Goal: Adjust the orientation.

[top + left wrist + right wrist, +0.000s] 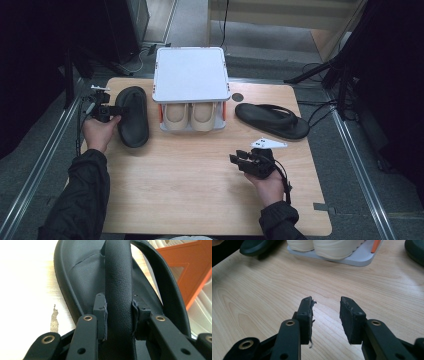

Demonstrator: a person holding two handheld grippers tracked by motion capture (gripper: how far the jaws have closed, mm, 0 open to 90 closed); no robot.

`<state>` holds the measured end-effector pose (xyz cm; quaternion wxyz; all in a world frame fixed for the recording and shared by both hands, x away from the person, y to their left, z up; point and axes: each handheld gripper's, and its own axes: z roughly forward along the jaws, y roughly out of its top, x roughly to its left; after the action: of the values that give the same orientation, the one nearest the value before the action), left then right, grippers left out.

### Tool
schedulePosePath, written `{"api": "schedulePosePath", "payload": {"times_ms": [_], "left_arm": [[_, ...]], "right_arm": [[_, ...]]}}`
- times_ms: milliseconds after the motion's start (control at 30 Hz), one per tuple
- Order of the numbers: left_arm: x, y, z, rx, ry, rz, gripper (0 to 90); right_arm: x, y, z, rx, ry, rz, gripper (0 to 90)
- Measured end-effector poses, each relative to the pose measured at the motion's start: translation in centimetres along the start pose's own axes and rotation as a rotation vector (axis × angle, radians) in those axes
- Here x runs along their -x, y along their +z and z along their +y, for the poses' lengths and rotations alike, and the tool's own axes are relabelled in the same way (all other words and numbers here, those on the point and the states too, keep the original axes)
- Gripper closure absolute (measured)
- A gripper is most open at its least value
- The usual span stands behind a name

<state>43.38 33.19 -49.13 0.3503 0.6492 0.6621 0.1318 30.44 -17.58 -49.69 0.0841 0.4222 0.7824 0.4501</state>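
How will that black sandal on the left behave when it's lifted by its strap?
The sandal will probably dangle and tilt, since the left gripper pinches only its strap. The strap looks padded and bendy, so it may flex. It seems light, with a thin sole.

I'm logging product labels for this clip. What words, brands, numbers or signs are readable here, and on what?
None: no readable text shows in the three views.
black sandal, strap between the left gripper jaws: plain, no brand visible.
second black sandal: no marking visible.
cream shoes and white rack: no lettering.
wooden table: unmarked.
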Motion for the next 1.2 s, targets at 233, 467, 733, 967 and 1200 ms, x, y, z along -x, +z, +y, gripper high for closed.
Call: {"api": "schedulePosePath", "payload": {"times_ms": [233,467,733,967,1200], "left_arm": [[0.4,-1.9,0.1,0.021,0.017,-0.005,70.6],[0.5,-3.9,-0.6,0.041,0.009,-0.04,70.5],[1.3,-5.8,-1.9,0.045,0.012,-0.066,70.5],[2.8,-7.7,-4.1,0.043,0.046,-0.06,70.5],[4.5,-9.6,-6.1,0.046,0.054,-0.109,70.3]], "right_arm": [[0.1,0.1,0.4,0.001,-0.002,0.001,63.1],[0.7,0.1,0.9,0.016,-0.004,-0.006,61.1],[1.4,0.2,1.8,0.026,-0.024,-0.036,57.5],[1.7,0.4,2.6,0.03,-0.054,-0.051,57.5],[2.4,0.5,3.4,0.05,-0.05,-0.049,57.6]]}}
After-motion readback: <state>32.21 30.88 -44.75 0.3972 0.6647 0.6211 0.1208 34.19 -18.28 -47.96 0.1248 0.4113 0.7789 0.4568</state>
